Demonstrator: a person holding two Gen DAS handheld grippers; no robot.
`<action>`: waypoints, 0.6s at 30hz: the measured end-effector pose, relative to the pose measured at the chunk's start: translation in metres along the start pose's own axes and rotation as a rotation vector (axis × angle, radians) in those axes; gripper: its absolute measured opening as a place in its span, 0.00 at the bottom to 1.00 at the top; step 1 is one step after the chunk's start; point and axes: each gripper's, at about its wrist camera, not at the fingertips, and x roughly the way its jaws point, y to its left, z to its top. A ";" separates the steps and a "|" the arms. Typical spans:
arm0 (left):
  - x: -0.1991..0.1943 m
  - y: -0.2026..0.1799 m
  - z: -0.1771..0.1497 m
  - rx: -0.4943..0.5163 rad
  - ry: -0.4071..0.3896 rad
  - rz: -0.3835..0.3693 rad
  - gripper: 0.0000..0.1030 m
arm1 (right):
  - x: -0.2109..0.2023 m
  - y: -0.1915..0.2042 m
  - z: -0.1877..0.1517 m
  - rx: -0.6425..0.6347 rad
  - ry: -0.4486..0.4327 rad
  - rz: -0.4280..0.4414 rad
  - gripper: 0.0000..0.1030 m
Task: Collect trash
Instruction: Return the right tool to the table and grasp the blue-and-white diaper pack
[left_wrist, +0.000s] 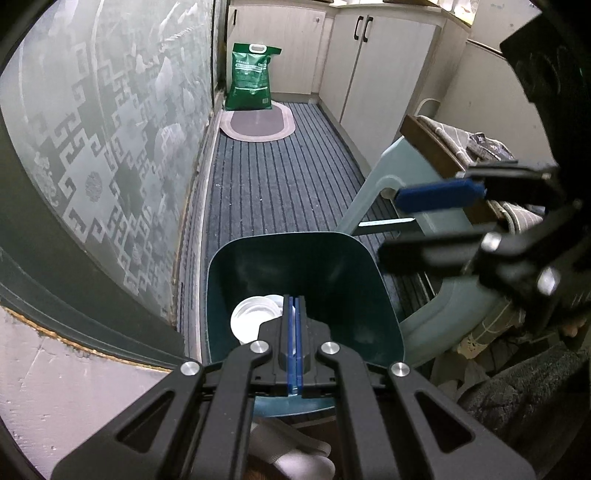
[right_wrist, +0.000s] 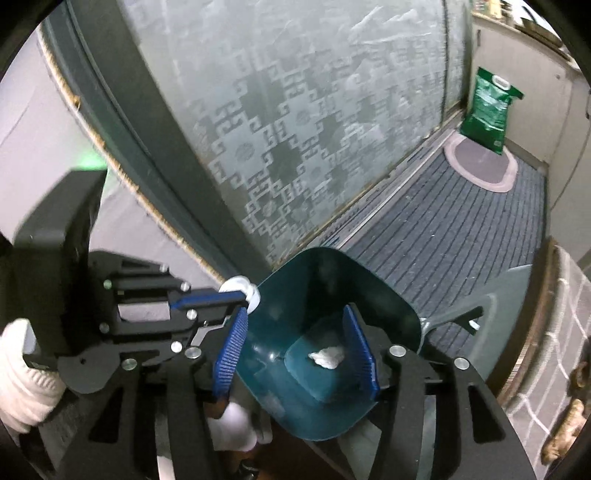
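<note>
Dark teal trash bin (left_wrist: 332, 280) on striped floor mat (left_wrist: 280, 177), beside frosted patterned glass door (left_wrist: 110, 147); mouth tipped up toward both cameras, long axis running down and away into bin. Crumpled white paper wad (right_wrist: 327, 356) lying loose on bin floor. Left gripper (left_wrist: 294, 306) over bin mouth, blue pads (left_wrist: 290, 332) pressed together, clamped on rim of white plastic lid (left_wrist: 251, 314), lid held edge-on over bin's near-left side. Right gripper (right_wrist: 299, 354) jaws standing well apart above bin opening, nothing between pads, wad below, not touched. Green bag (left_wrist: 251, 77) upright at far end, by oval rug (left_wrist: 258, 122).
</note>
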 end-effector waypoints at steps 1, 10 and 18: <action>0.001 -0.001 0.000 0.002 0.003 -0.001 0.01 | -0.004 -0.002 0.001 0.005 -0.006 -0.008 0.53; 0.015 -0.010 0.002 0.010 0.043 -0.014 0.07 | -0.034 -0.020 0.004 0.043 -0.079 -0.025 0.55; 0.016 -0.025 0.013 0.028 0.033 -0.017 0.08 | -0.053 -0.030 -0.001 0.053 -0.112 -0.036 0.55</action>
